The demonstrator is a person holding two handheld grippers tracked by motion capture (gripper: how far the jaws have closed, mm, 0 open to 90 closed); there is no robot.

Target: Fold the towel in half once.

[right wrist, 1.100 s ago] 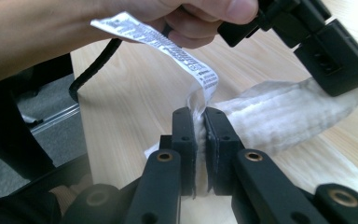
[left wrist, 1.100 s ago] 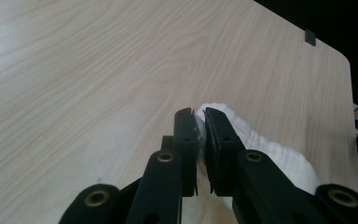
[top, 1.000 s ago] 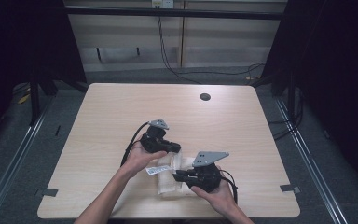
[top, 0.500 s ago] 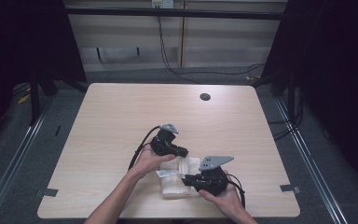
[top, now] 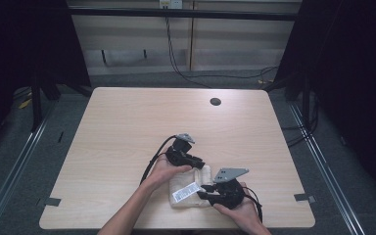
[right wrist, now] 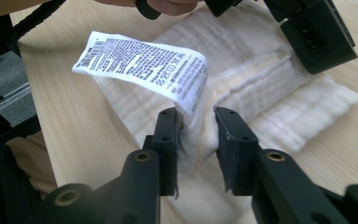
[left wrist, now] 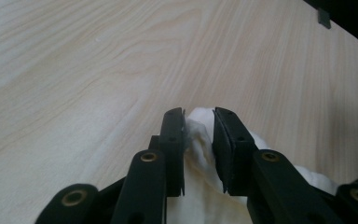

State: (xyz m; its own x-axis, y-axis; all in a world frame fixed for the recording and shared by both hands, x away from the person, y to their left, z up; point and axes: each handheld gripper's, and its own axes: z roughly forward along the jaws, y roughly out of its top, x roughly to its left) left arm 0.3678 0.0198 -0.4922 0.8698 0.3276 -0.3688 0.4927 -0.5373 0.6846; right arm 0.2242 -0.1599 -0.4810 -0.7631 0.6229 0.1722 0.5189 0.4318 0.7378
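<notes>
A folded cream cloth (top: 192,182) with a white printed care label (top: 185,192) lies near the table's front edge. My left gripper (top: 199,164) is at its far edge. In the left gripper view the left gripper (left wrist: 199,116) has a cloth corner (left wrist: 200,140) standing loosely between its jaws, which have just been opening. My right gripper (top: 203,191) is at the cloth's near right side. In the right gripper view the right gripper (right wrist: 198,116) straddles a cloth fold (right wrist: 197,133) under the label (right wrist: 140,60); its jaws have also just been opening. The left gripper's body (right wrist: 317,32) shows beyond.
The light wooden table (top: 127,127) has a dark round hole (top: 215,102) near its far edge. Black cables trail from both grippers. Grey floor and metal rails surround the table; tape marks (top: 303,197) sit at the front corners.
Both hands moved right and down toward the front edge, bringing the cloth flatter onto the table. Both grippers' jaws stand wider apart than before.
</notes>
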